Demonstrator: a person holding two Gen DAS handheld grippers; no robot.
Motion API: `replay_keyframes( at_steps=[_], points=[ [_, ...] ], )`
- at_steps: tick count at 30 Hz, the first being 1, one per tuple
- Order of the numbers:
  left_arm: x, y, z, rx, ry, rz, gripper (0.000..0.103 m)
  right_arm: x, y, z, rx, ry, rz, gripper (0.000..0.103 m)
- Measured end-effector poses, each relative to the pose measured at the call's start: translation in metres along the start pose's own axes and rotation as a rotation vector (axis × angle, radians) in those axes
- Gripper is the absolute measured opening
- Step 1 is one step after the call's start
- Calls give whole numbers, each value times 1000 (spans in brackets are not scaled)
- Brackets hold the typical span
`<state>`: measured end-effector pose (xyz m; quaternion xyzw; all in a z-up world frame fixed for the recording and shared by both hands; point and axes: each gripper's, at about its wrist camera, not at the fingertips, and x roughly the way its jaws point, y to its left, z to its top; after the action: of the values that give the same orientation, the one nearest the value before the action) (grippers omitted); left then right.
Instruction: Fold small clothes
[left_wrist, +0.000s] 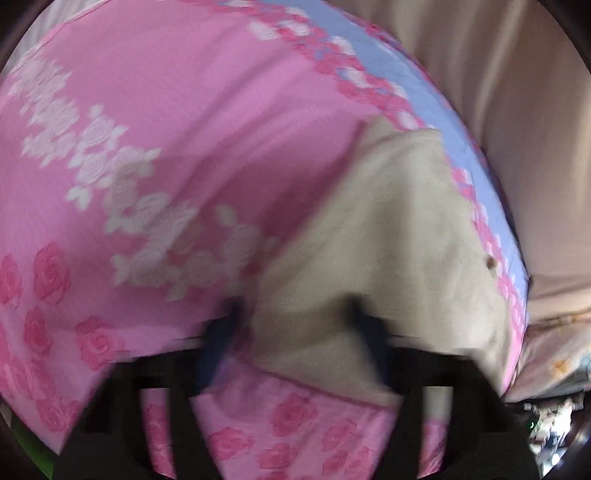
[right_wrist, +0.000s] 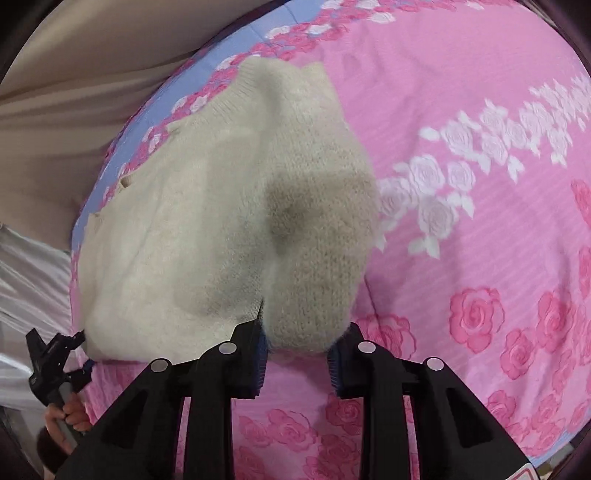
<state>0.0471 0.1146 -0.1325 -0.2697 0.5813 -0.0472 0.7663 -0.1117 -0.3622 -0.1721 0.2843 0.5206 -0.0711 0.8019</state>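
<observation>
A pink bedsheet printed with white and deep-pink roses (right_wrist: 461, 122) covers the bed, edged by a pale blue band (right_wrist: 155, 118); beyond that edge hangs a beige curtain (right_wrist: 74, 92).

On the sheet, near the blue border, lies a small cream fuzzy knitted sweater (right_wrist: 177, 229). Its knit is soft and hairy, with a ribbed collar at the far end and a small hole-like gap along the border side. In the right wrist view its long axis runs from the near hem away toward the collar, tilted slightly to the right — roughly along the bed's edge. One thick part (right_wrist: 317, 221), seemingly a sleeve, is folded over the body and bulges toward the camera.

The right gripper (right_wrist: 297, 354) sits at the near end of that folded part, whose fuzzy end fills the gap between the blue-padded fingers — they appear to pinch it. The left gripper (left_wrist: 291, 314) is at the sweater's other near corner; in its blurred own view cream fabric bunches between its fingers, so it looks clamped on the sweater. A hand (right_wrist: 70, 413) holds its handle.
</observation>
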Motion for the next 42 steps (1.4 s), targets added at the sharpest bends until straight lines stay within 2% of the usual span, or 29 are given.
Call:
replay_keyframes(
  at_steps=[1,5,7,9,11,13,15,17,18,19,20,21,22,23,25,28,29,31,34,36,38,42],
  points=[
    [-5,-5,1,0,1,2,17,-13,4,4,-25,-18,-15,17],
    [-35,-6,-2,11,-13,12,15,-51,-3,10,-22,-62,-30,15],
    [-31,1,-10,17,20,41,15,-44,-11,8,-37,-40,-77,15],
    [-15,7,-16,20,55,74,16,-16,-18,1,-59,15,-119,16],
    [-2,13,-23,0,59,94,19,4,-32,-7,-16,57,-114,20],
    [-9,13,-22,-14,52,99,23,-8,-34,-9,41,20,-91,27],
    [-30,8,-18,7,11,151,23,-31,-26,-5,3,-41,-155,29],
    [-51,-4,-13,69,-66,205,24,-58,-9,4,-80,-153,-255,38],
    [-64,-15,-8,115,-117,228,30,-69,2,10,-118,-204,-253,38],
    [-69,-22,-3,137,-142,231,41,-73,11,17,-135,-215,-211,37],
    [-72,-34,3,160,-162,219,46,-71,22,25,-150,-204,-150,28],
    [-70,-46,8,182,-167,189,48,-65,36,33,-166,-178,-98,21],
    [-65,-55,15,204,-158,165,48,-55,51,40,-188,-153,-62,6],
    [-54,-70,17,235,-138,149,48,-42,69,45,-211,-137,-44,3],
    [-24,-96,17,305,-95,143,48,-10,100,54,-276,-99,-52,3],
    [30,-118,12,371,1,191,48,50,120,60,-335,19,-134,3],
    [46,-121,9,385,20,236,48,66,121,60,-341,51,-167,2],
    [56,-127,4,429,-9,290,56,64,127,64,-354,26,-189,1],
    [57,-133,2,453,-6,315,60,41,140,65,-358,-31,-125,1],
    [59,-133,2,446,-2,316,61,52,144,65,-391,-15,-173,1],
    [61,-136,2,446,-2,320,62,75,137,68,-388,47,-213,0],
    [66,-138,4,452,8,321,65,50,141,77,-320,-10,-135,2]
  ],
)
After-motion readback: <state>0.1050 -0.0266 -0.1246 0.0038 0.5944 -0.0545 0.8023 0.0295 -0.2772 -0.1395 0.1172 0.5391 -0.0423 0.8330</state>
